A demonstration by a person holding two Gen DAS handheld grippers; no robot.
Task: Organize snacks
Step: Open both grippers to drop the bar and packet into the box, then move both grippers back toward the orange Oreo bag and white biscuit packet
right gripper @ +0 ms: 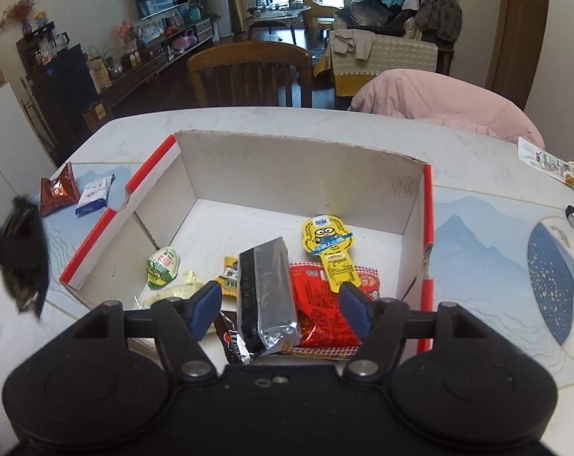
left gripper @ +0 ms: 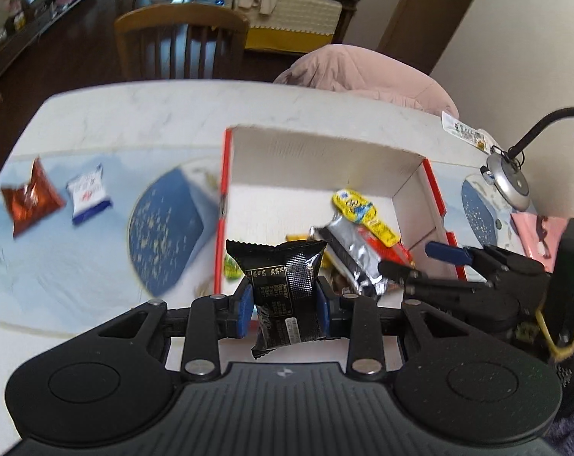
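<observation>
Foremost, desk [right gripper: 271, 121]: pale marbled top, with a blue mountain-print mat [right gripper: 473, 235] laid over its near part.

Box [right gripper: 298, 171]: open white cardboard, red-edged side walls, standing on the desk between the two mat halves; it holds most of the snacks.

Left tool [left gripper: 285, 306]: blue pads pressed onto a black snack packet [left gripper: 287, 288], which hangs upright between them, lifted above the near left wall of the box. In the right wrist view this packet shows as a dark blur at the far left edge.

Right tool [right gripper: 281, 309]: jaws spread wide over the near end of the box, nothing pinched; pads stand apart on either side of the silver-and-black packet.

Silver-and-black packet [right gripper: 266, 296]: lying lengthwise in the box, partly over the red packet [right gripper: 325, 307].

Yellow cartoon-figure snack [right gripper: 330, 250]: flat on the box floor, its lower end overlapping the red packet.

Green-and-white round snack [right gripper: 162, 266]: box floor, left side, near the left wall.

Small yellow packet [right gripper: 232, 275]: just left of the silver-and-black packet.

Red-brown foil packet [left gripper: 30, 199] and blue-and-white packet [left gripper: 89, 193]: side by side on the mat, outside the box, well to its left.
</observation>
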